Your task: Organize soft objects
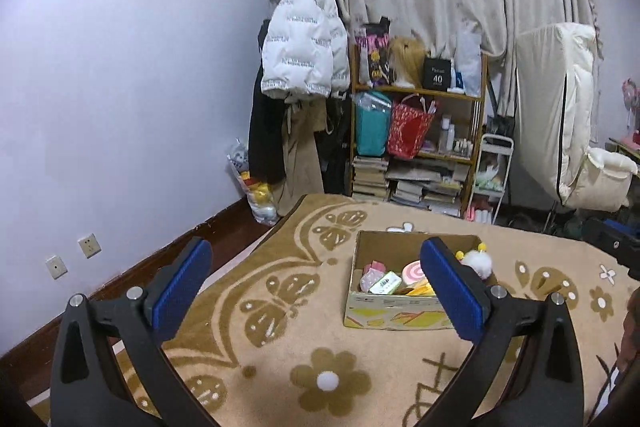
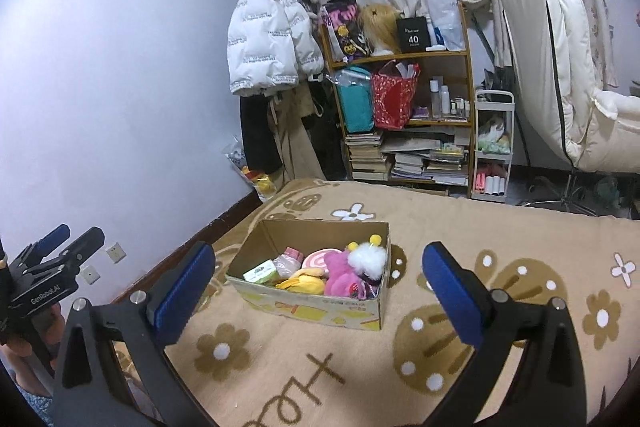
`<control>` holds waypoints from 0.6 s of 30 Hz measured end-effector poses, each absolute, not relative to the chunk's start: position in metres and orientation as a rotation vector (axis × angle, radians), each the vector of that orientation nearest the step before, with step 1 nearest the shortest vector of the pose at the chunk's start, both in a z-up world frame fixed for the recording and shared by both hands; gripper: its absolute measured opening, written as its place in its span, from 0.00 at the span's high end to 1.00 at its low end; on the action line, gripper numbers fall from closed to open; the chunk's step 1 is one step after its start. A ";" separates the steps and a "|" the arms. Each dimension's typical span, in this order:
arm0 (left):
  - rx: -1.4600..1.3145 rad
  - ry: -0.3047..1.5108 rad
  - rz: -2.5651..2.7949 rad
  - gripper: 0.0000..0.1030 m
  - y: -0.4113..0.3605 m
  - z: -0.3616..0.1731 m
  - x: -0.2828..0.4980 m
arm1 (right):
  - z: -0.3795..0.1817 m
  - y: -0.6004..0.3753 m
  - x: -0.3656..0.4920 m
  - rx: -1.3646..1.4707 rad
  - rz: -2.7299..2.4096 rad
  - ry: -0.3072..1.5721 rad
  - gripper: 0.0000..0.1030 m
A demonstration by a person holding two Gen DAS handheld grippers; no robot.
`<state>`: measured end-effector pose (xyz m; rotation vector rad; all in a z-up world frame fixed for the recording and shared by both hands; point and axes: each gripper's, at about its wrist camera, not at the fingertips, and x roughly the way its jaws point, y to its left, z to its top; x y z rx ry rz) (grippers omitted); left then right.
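Both your left claw (image 1: 316,283) and right claw (image 2: 320,287) are released wide, holding nothing, above the tan flower-patterned blanket (image 2: 500,239). The soft toys lie inside the open cardboard box (image 2: 320,307). Check nothing remains outside it.

From my left camera I see the left gripper (image 1: 316,291) with its blue pads (image 1: 182,289) spread wide and nothing between them. Ahead, a cardboard box (image 1: 394,317) sits on the tan butterfly-patterned blanket (image 1: 280,347), holding a white fluffy toy (image 1: 478,263), a pink swirl cushion (image 1: 416,271) and what looks like a green-labelled packet (image 1: 385,284). A bookshelf (image 1: 420,143) stands beyond.
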<state>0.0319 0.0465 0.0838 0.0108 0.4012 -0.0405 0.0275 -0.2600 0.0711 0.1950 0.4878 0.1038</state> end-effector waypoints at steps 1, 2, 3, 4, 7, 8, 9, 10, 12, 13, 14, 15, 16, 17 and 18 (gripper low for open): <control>0.006 0.388 -0.040 0.00 0.048 0.085 0.026 | 0.071 -0.259 0.023 0.197 0.107 0.482 0.00; 0.007 0.381 -0.038 0.00 0.049 0.085 0.022 | 0.071 -0.258 0.018 0.196 0.109 0.478 0.00; 0.009 0.376 -0.035 0.00 0.049 0.086 0.019 | 0.070 -0.257 0.014 0.195 0.109 0.474 0.00; 0.011 0.374 -0.035 0.00 0.050 0.086 0.017 | 0.069 -0.257 0.012 0.196 0.110 0.470 0.00; 0.008 0.380 -0.038 0.00 0.050 0.082 0.011 | 0.064 -0.254 0.001 0.202 0.114 0.457 0.00; 0.008 0.380 -0.039 0.00 0.050 0.079 0.009 | 0.062 -0.253 -0.002 0.198 0.115 0.454 0.00; 0.011 0.380 -0.039 0.00 0.049 0.077 0.008 | 0.060 -0.252 -0.004 0.192 0.110 0.450 0.00; 0.014 0.378 -0.036 0.00 0.049 0.076 0.008 | 0.057 -0.250 -0.007 0.180 0.103 0.444 0.00; 0.029 0.364 -0.033 0.00 0.047 0.073 0.005 | 0.052 -0.249 -0.011 0.170 0.097 0.437 0.00; 0.031 0.362 -0.033 0.00 0.046 0.072 0.005 | 0.049 -0.249 -0.013 0.171 0.094 0.434 0.00; 0.034 0.361 -0.039 0.00 0.045 0.070 0.005 | 0.046 -0.249 -0.014 0.171 0.088 0.434 0.00; 0.034 0.356 -0.042 0.00 0.044 0.068 0.004 | 0.041 -0.248 -0.015 0.170 0.082 0.435 0.00; 0.034 0.354 -0.044 0.00 0.043 0.066 0.003 | 0.037 -0.248 -0.016 0.172 0.076 0.437 0.00; 0.039 0.352 -0.045 0.00 0.041 0.063 0.004 | 0.031 -0.249 -0.016 0.177 0.069 0.441 0.00; 0.046 0.348 -0.047 0.00 0.039 0.060 0.004 | 0.026 -0.250 -0.016 0.182 0.061 0.443 0.00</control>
